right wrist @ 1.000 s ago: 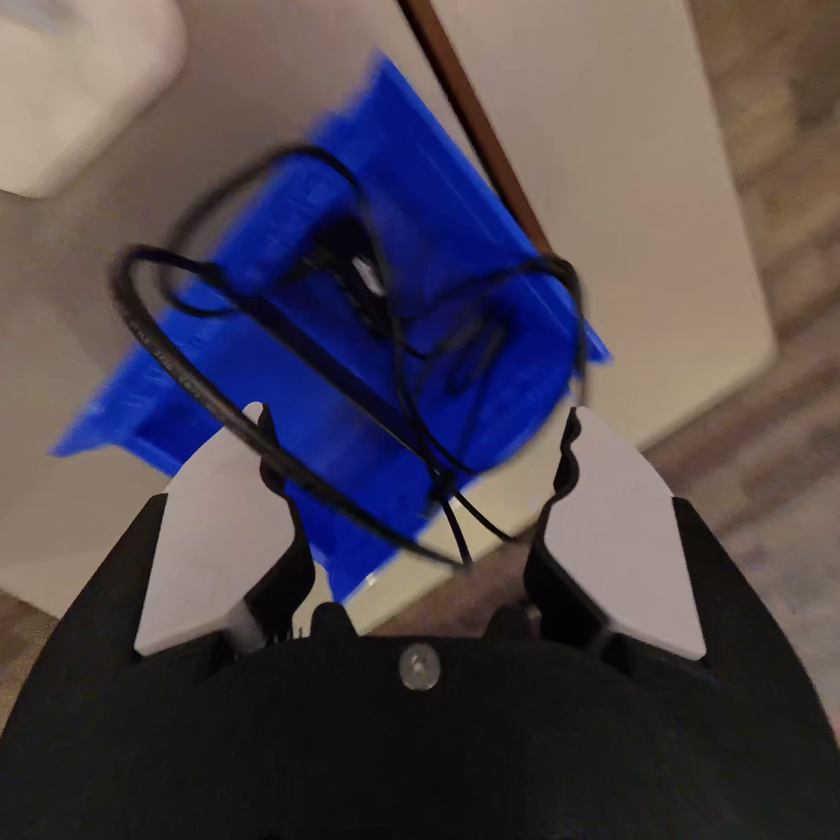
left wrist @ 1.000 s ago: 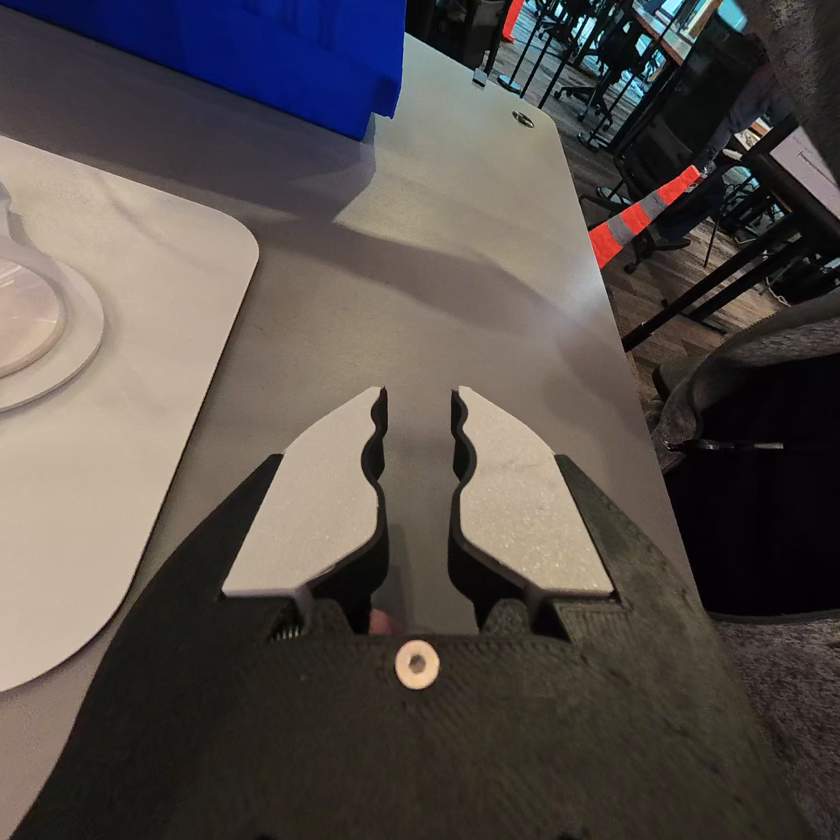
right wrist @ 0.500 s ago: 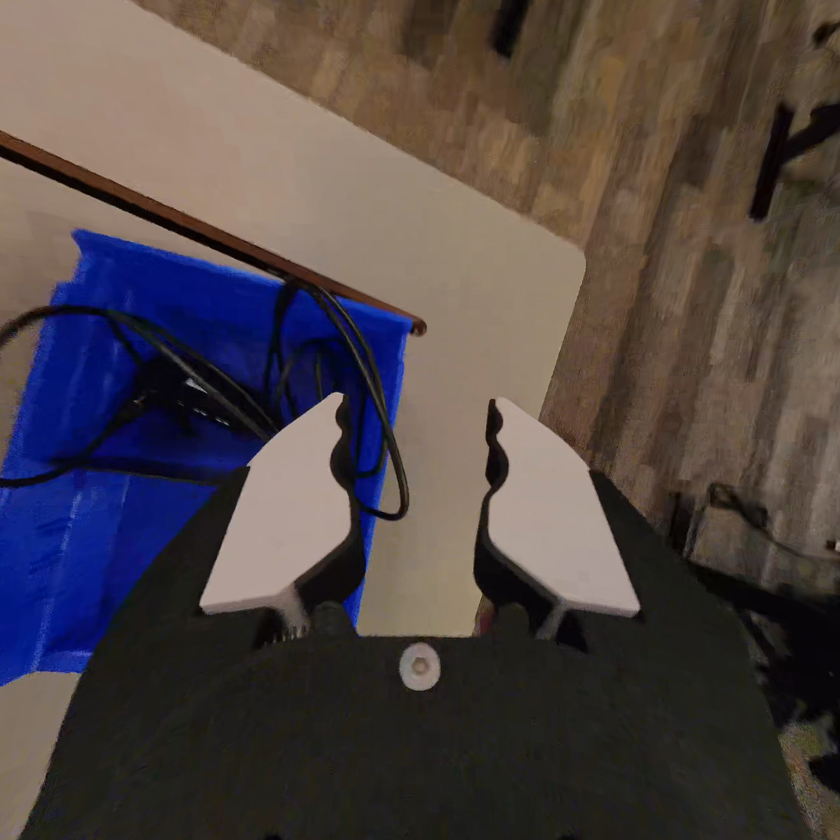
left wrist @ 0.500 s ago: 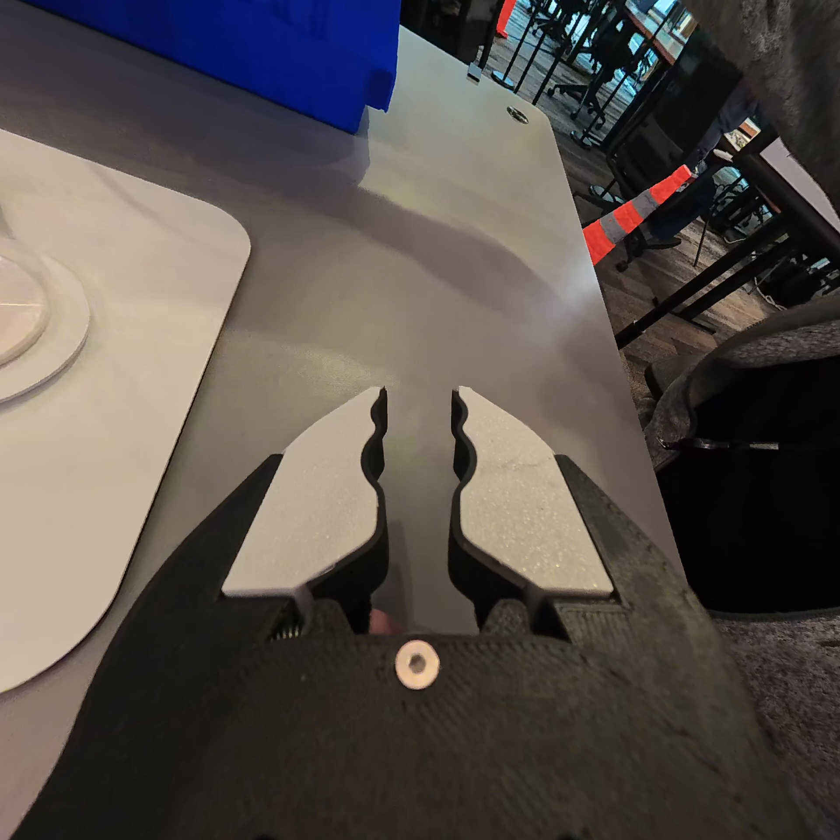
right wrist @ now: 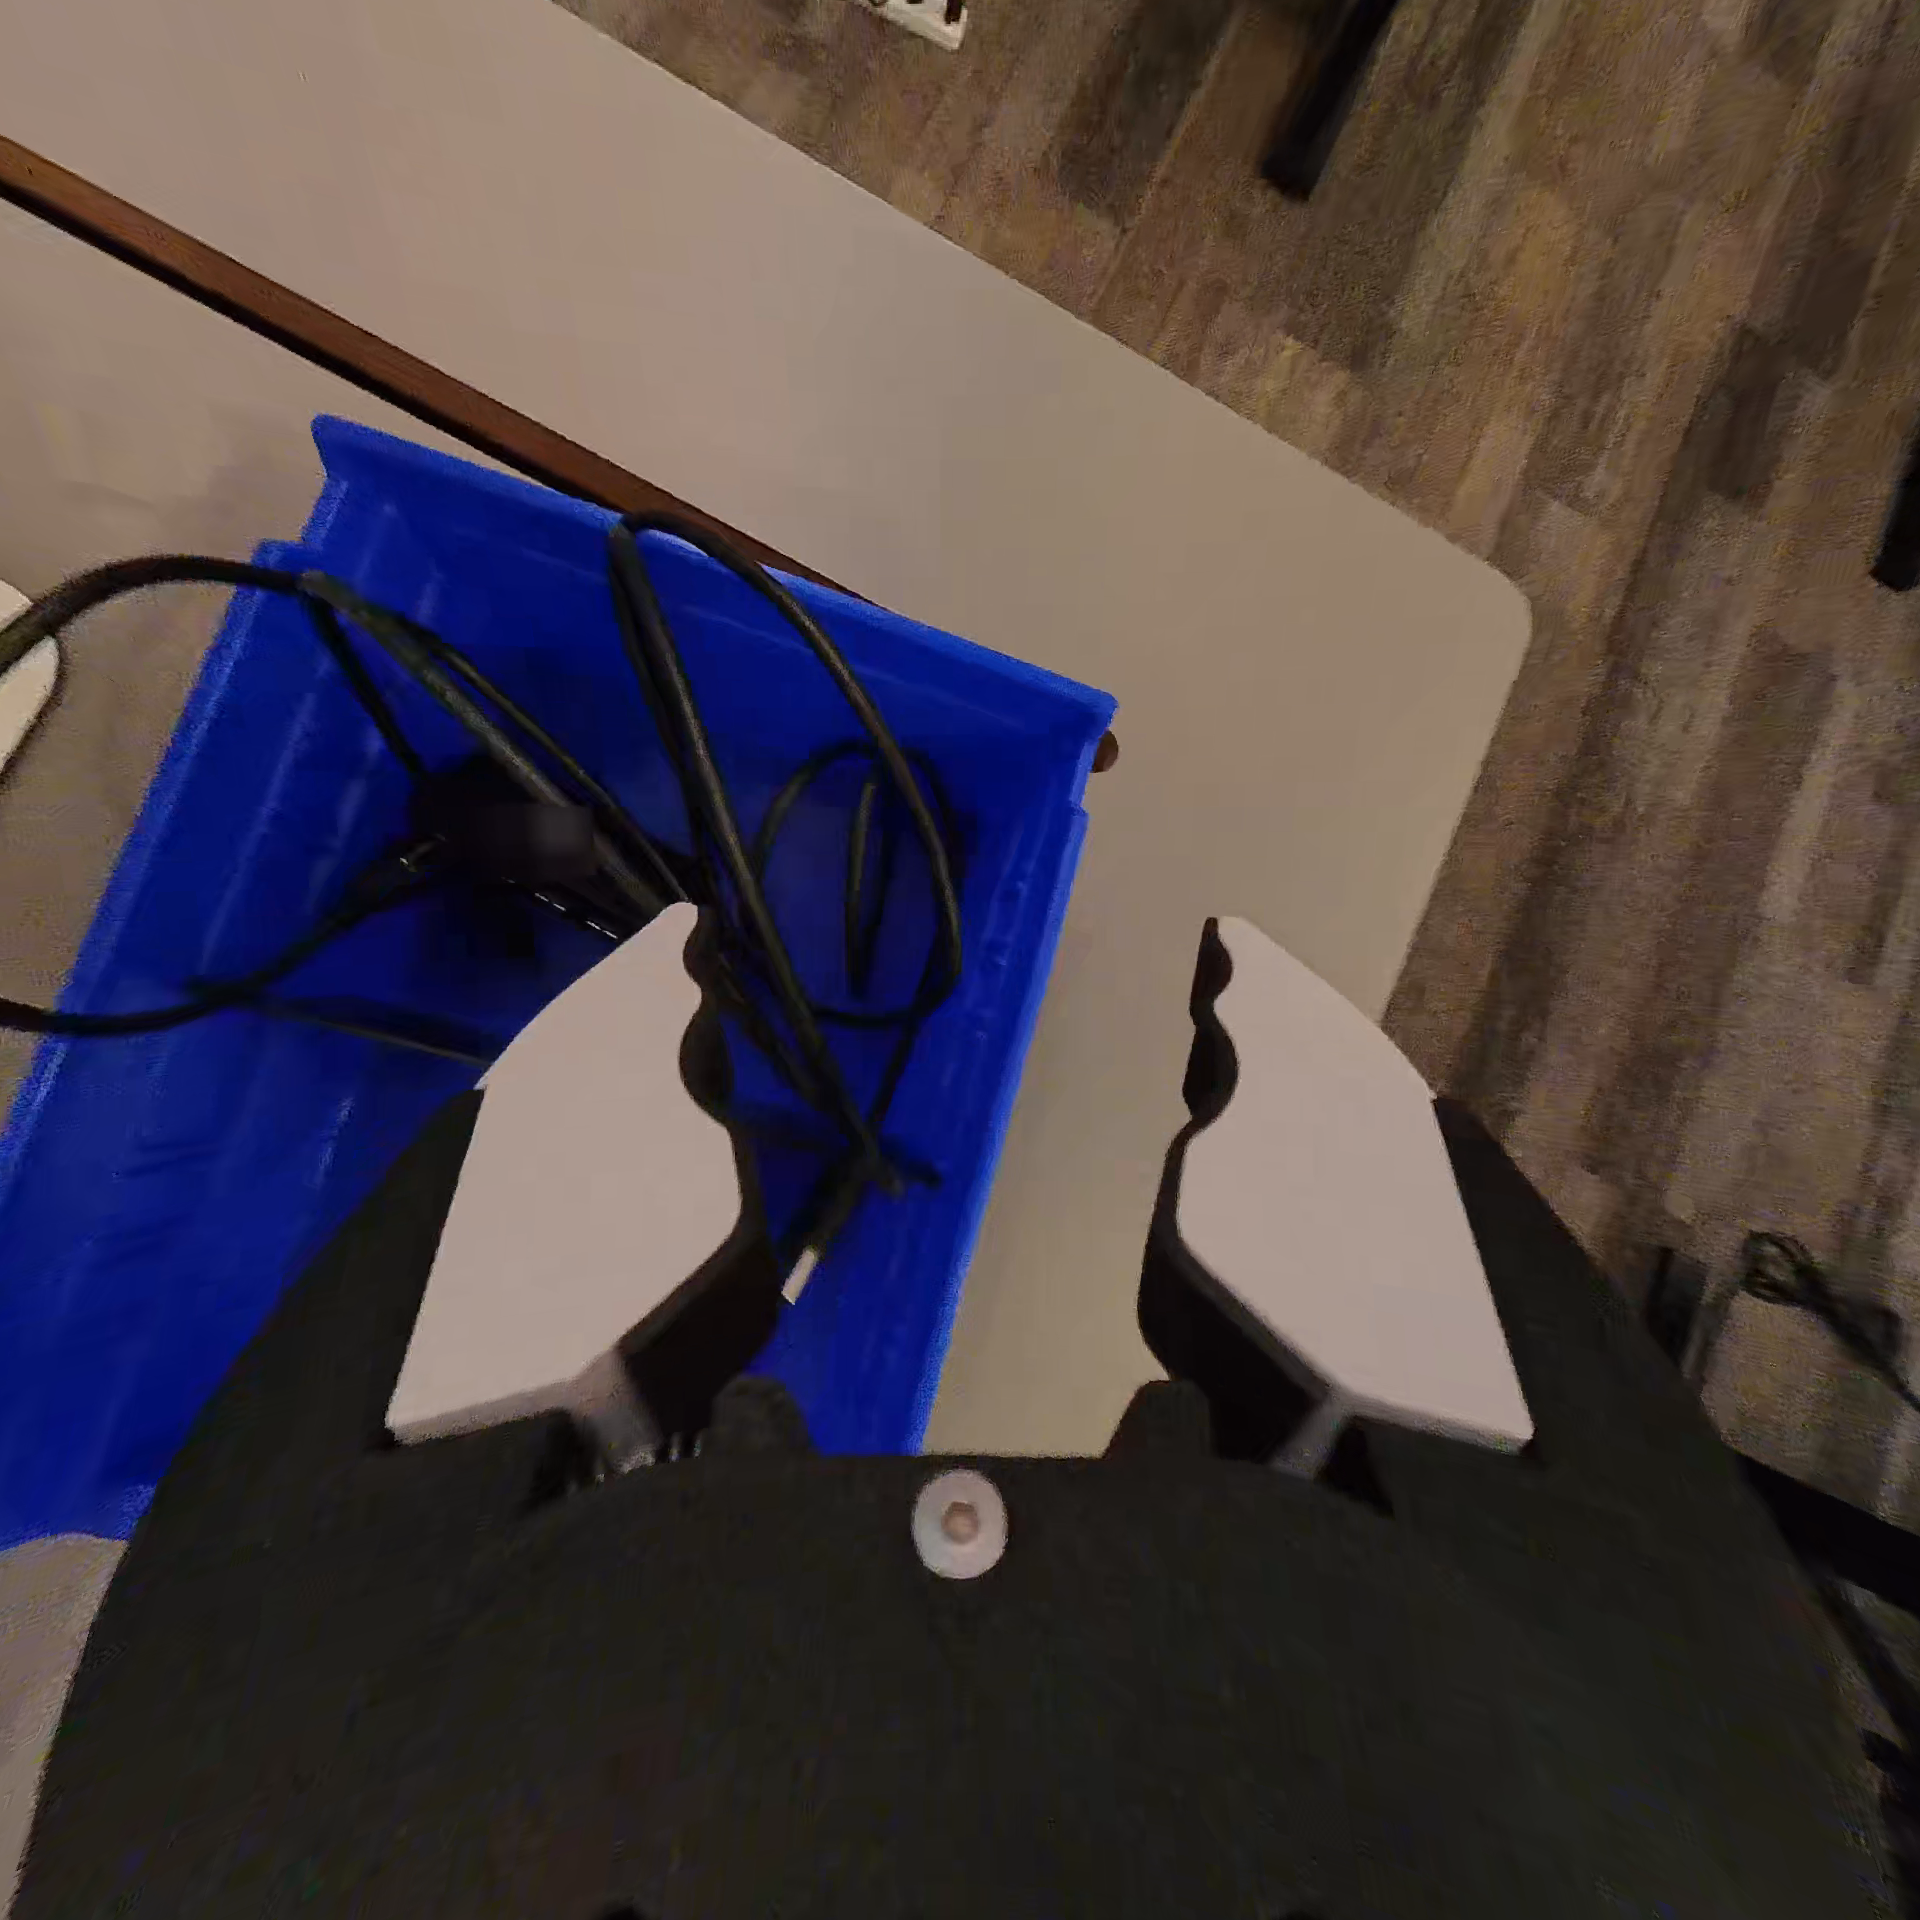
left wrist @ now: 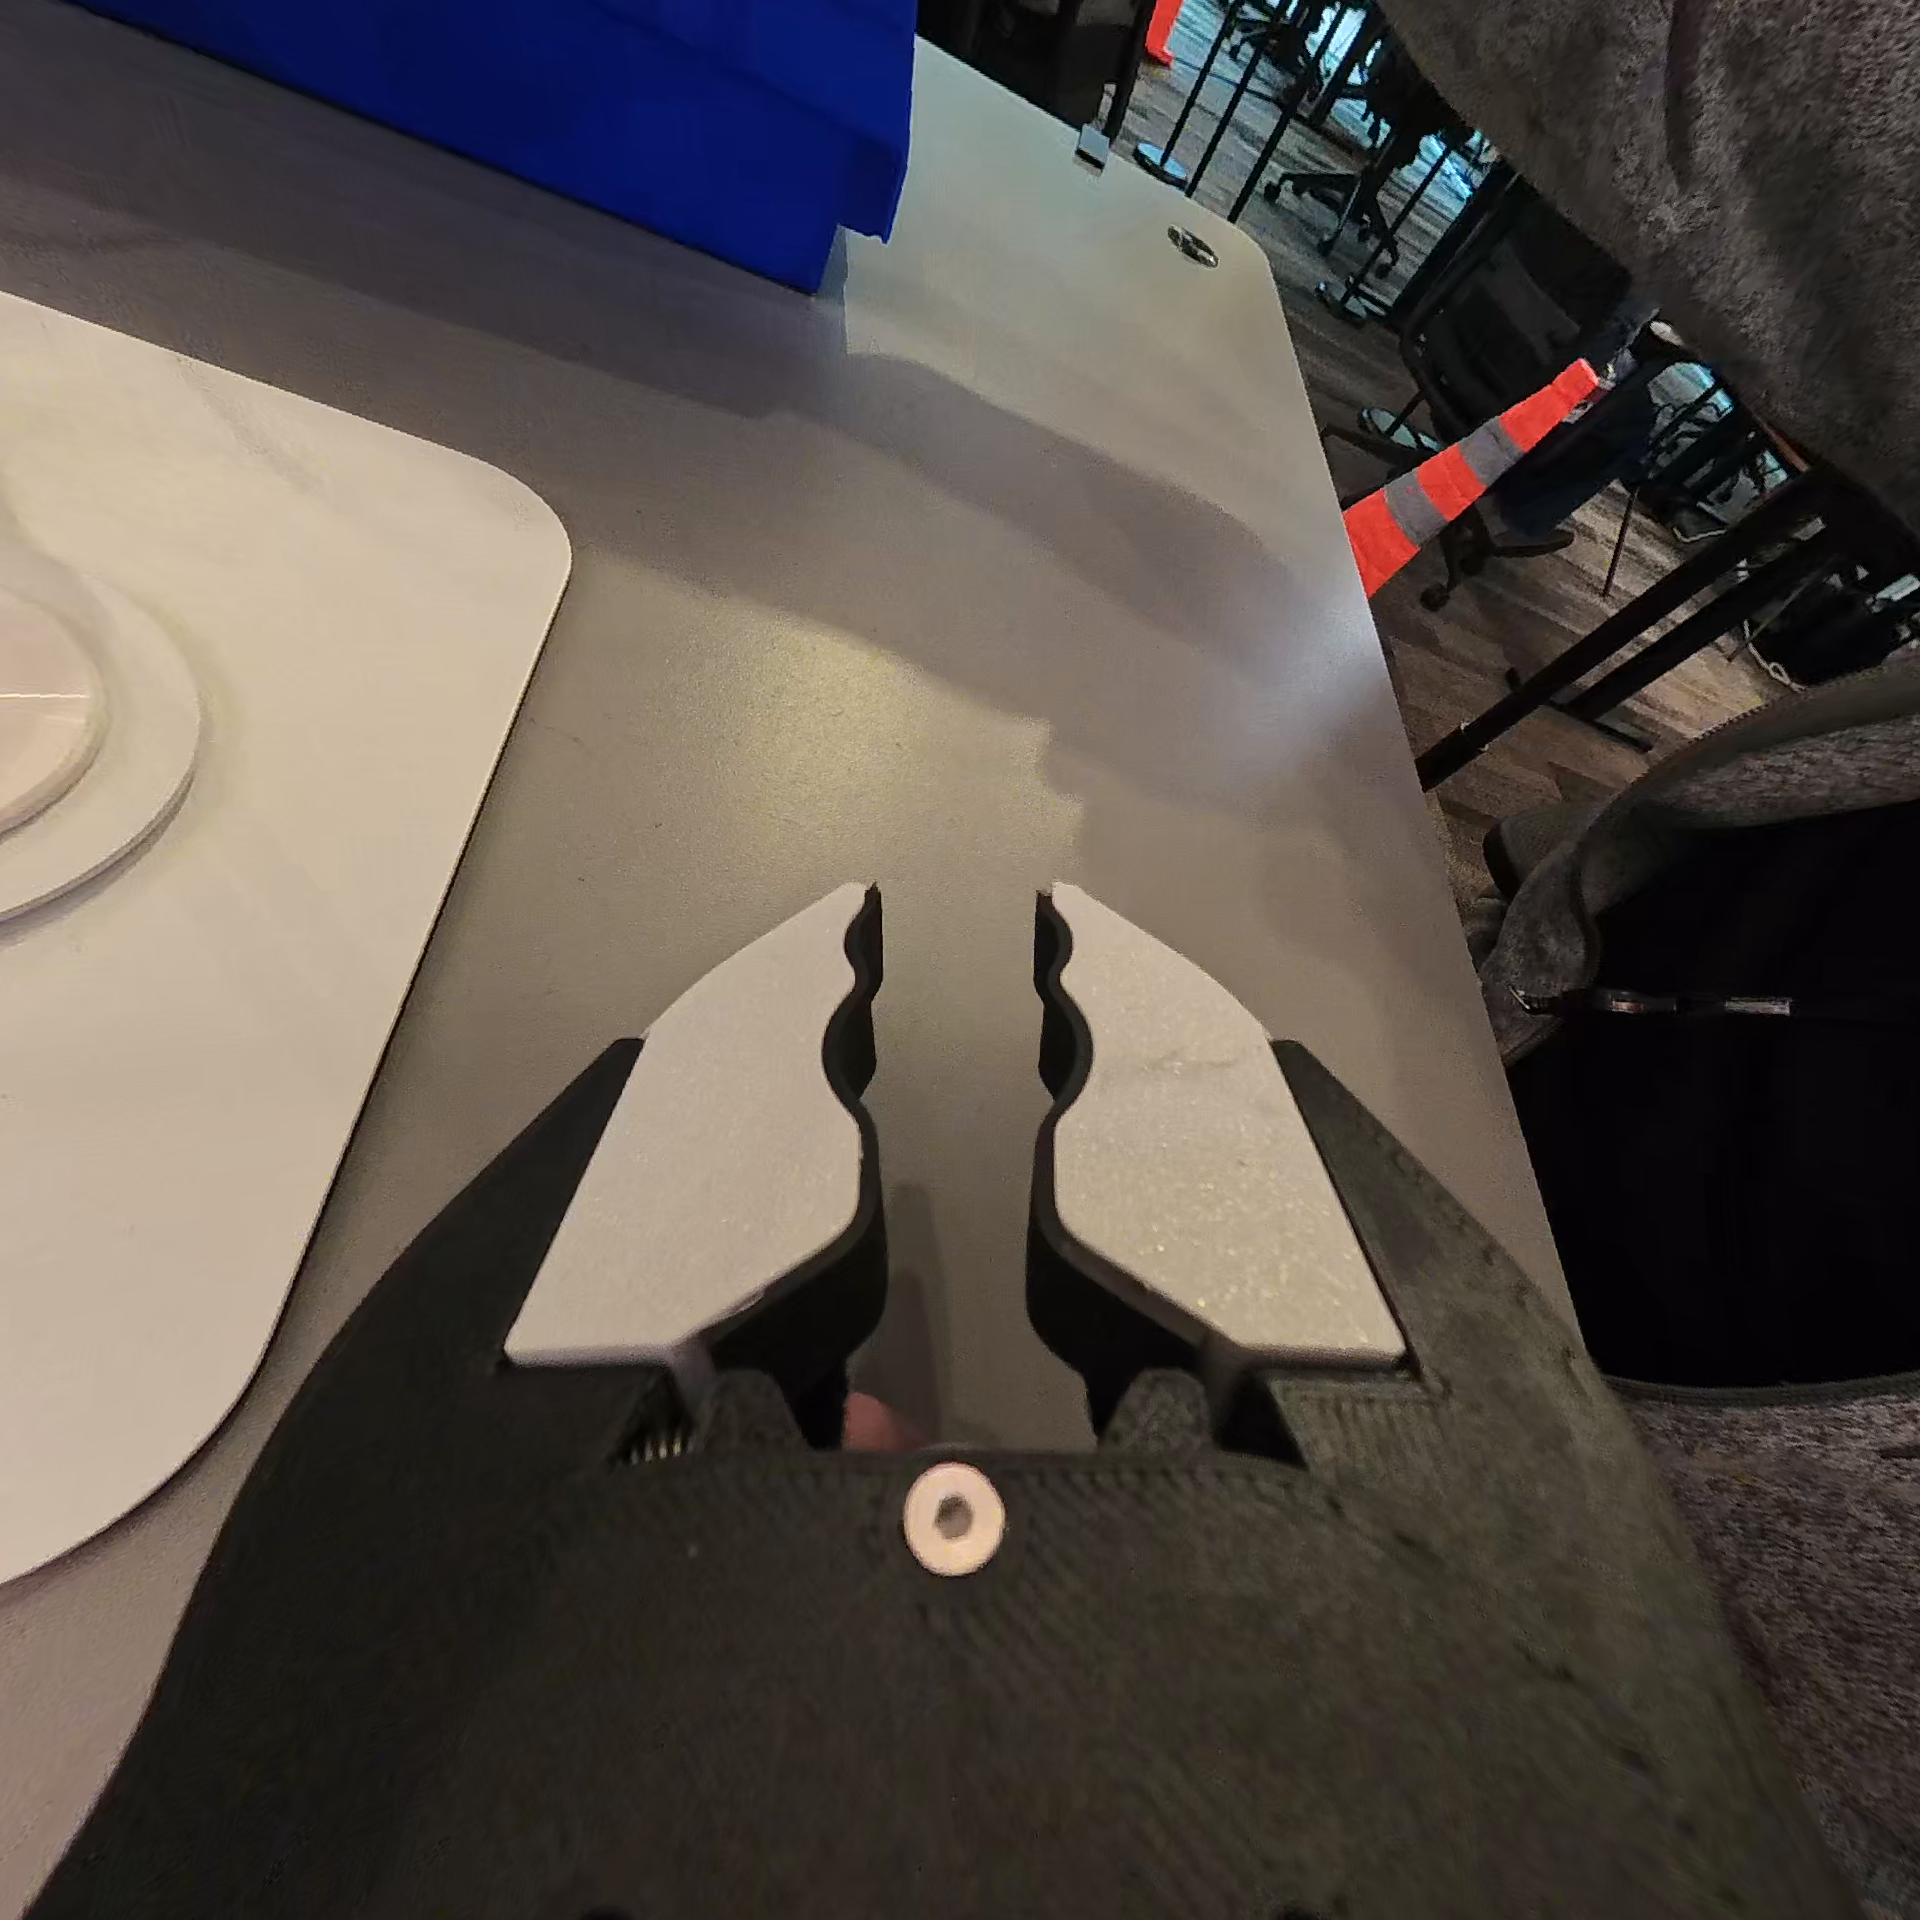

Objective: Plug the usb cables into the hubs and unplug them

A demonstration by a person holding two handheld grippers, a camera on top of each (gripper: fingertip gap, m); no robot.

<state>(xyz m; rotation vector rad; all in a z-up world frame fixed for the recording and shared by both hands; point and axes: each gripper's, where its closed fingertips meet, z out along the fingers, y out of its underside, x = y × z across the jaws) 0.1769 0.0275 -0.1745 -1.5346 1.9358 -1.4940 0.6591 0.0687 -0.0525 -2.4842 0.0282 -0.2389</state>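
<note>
My right gripper [right wrist: 951, 920] is open and hovers above the blue bin [right wrist: 1039, 935]. A tangle of black USB cables [right wrist: 727, 810] lies in the bin with a dark hub [right wrist: 499, 831]. One cable end with a metal plug [right wrist: 802, 1270] lies just past my left finger [right wrist: 582, 1143]; no pad presses on any cable. My left gripper [left wrist: 956, 904] is a little open with nothing between its pads, low over the grey table [left wrist: 1039, 520]. The bin's blue side [left wrist: 623, 104] shows at the far left of that view.
A white mat [left wrist: 260, 831] with a round clear disc [left wrist: 42, 727] lies left of my left gripper. The table's right edge is close, with a dark chair [left wrist: 1714, 1039], an orange cone [left wrist: 1455, 478] and a person's grey sleeve [left wrist: 1714, 156] beyond it.
The cable loop that lay across my right gripper's fingers a second ago now rests in the bin. The right jaws narrowed, then widened again, and its view swung. The left gripper barely moved.
</note>
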